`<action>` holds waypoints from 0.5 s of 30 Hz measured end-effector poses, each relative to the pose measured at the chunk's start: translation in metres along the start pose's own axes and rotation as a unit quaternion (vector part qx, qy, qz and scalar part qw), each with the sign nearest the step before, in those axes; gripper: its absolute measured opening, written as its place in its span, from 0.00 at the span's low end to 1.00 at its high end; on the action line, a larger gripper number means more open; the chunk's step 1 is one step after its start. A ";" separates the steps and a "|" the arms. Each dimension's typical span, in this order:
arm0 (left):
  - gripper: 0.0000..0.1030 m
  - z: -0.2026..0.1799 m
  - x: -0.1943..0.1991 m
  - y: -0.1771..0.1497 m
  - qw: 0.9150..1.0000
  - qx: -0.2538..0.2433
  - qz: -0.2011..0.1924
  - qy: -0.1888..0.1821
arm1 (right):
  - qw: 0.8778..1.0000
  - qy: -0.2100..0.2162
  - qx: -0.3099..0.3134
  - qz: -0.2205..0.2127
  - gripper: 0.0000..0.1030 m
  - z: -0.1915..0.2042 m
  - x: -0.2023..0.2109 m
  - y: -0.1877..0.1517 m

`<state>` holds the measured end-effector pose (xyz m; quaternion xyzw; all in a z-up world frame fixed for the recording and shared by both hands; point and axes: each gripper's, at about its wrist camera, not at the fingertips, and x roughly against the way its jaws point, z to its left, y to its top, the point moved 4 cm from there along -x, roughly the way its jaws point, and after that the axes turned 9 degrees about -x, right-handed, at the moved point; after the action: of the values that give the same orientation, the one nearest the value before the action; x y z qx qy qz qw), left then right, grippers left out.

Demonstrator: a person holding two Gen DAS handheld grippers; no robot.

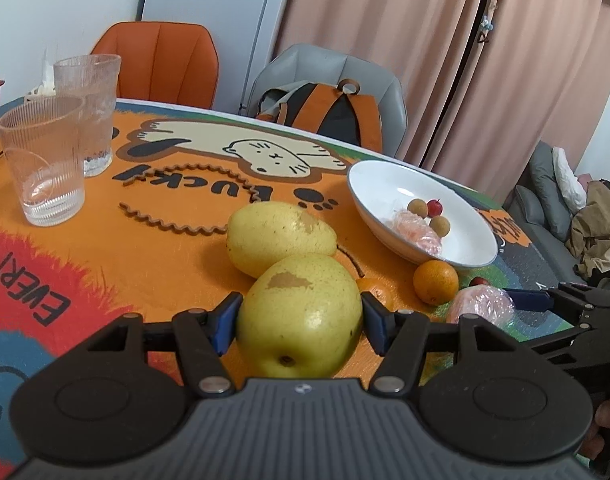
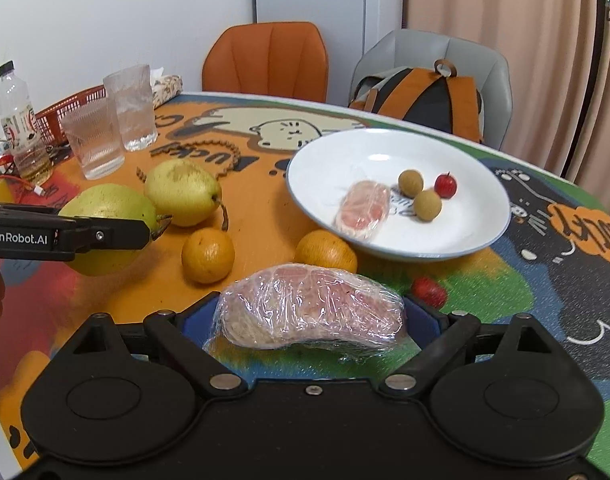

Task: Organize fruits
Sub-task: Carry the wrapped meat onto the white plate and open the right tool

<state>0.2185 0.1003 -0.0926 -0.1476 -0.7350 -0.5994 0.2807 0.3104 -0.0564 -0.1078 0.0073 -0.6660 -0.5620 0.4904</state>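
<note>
My left gripper (image 1: 301, 304) is shut on a yellow-green pear (image 1: 301, 312), its blue pads pressed on both sides. A second pear (image 1: 279, 236) lies just behind. My right gripper (image 2: 311, 304) is shut on a cling-wrapped pink fruit piece (image 2: 311, 312), held low over the tablecloth. Two oranges (image 2: 208, 256) (image 2: 325, 250) sit between the pears and the white plate (image 2: 345, 160). The plate holds another wrapped piece (image 2: 363, 208), two longans (image 2: 411, 183) (image 2: 427, 205) and a small red fruit (image 2: 445, 185). One more red fruit (image 2: 428, 292) lies beside the right fingers.
Two ribbed glasses (image 2: 93, 140) (image 2: 131, 108) stand at the far left, with a plastic bottle (image 2: 19, 120) and a red basket (image 2: 65, 110) behind them. An orange chair (image 2: 267, 58) and a grey chair with a backpack (image 2: 425, 96) are at the table's far edge.
</note>
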 end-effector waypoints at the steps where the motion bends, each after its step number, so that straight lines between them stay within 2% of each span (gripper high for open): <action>1: 0.59 0.000 0.001 0.001 1.000 0.000 -0.001 0.000 | 1.000 0.000 0.000 -0.003 0.89 -0.001 0.002 0.002; 15: 0.59 -0.019 0.007 0.024 0.999 -0.019 -0.027 -0.013 | 0.999 -0.020 -0.007 -0.037 0.89 -0.019 0.018 0.022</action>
<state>0.2303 0.0872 -0.0670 -0.1410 -0.7307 -0.6184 0.2524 0.3255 -0.0726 -0.0823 0.0175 -0.6711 -0.5840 0.4564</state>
